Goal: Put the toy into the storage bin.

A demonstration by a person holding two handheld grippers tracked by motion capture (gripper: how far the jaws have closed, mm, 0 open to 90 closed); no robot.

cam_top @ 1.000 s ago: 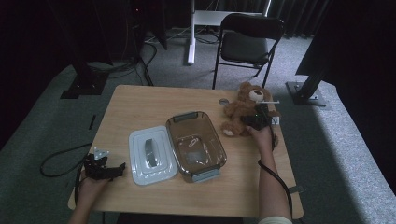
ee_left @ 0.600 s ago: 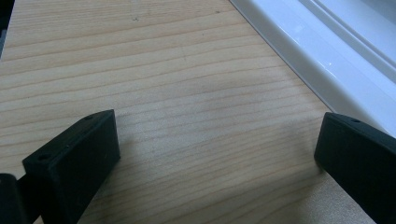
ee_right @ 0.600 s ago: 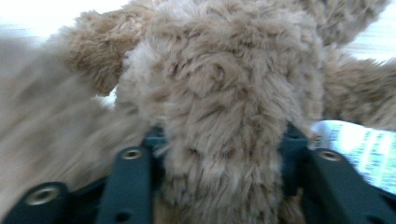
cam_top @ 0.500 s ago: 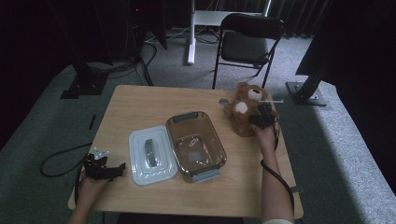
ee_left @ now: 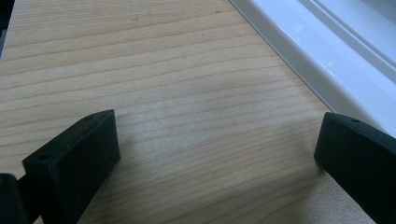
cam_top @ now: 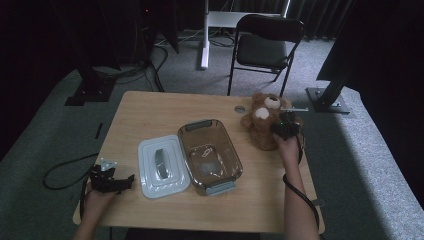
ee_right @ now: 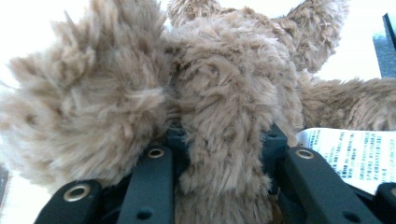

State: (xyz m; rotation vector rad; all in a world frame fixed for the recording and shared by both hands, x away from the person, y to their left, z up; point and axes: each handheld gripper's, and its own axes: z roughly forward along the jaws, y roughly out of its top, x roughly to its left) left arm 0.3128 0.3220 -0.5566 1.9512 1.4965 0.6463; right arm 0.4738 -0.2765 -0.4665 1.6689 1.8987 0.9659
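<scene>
Pale wood makes up the table (cam_top: 165, 112), a light plank top with fine straight grain, standing on grey carpet (cam_top: 60, 125) in a dim room closed off by dark curtains at the far side. A black folding chair (cam_top: 267, 47) stands beyond the far edge, beside a white stand post (cam_top: 204, 35), and dark metal floor bases sit on the carpet to the far left and far right. A black cable (cam_top: 60, 170) loops over the carpet off the table's near left corner.

At the middle of the table lies a clear brown-tinted container (cam_top: 210, 155) with grey end clips, open at the top. Just beside it on the left, touching or almost so, lies its white lid (cam_top: 162, 165) with a grey handle on its top.

The brown teddy bear (cam_top: 264, 122) is at the far right part of the table, near the right edge. The right gripper (cam_top: 285, 129) is on it from the near side: its jaws have just been closing and now stand narrow, pinching a tuft of the bear's fur (ee_right: 224, 140) between them. A white printed tag (ee_right: 355, 154) shows by the right jaw.

The left gripper (cam_top: 117, 182) rests at the near left corner, pointing toward the lid. Its jaws stand wide apart with only bare wood (ee_left: 187, 121) between them, and the lid's white rim (ee_left: 327, 60) runs just past one jaw.
</scene>
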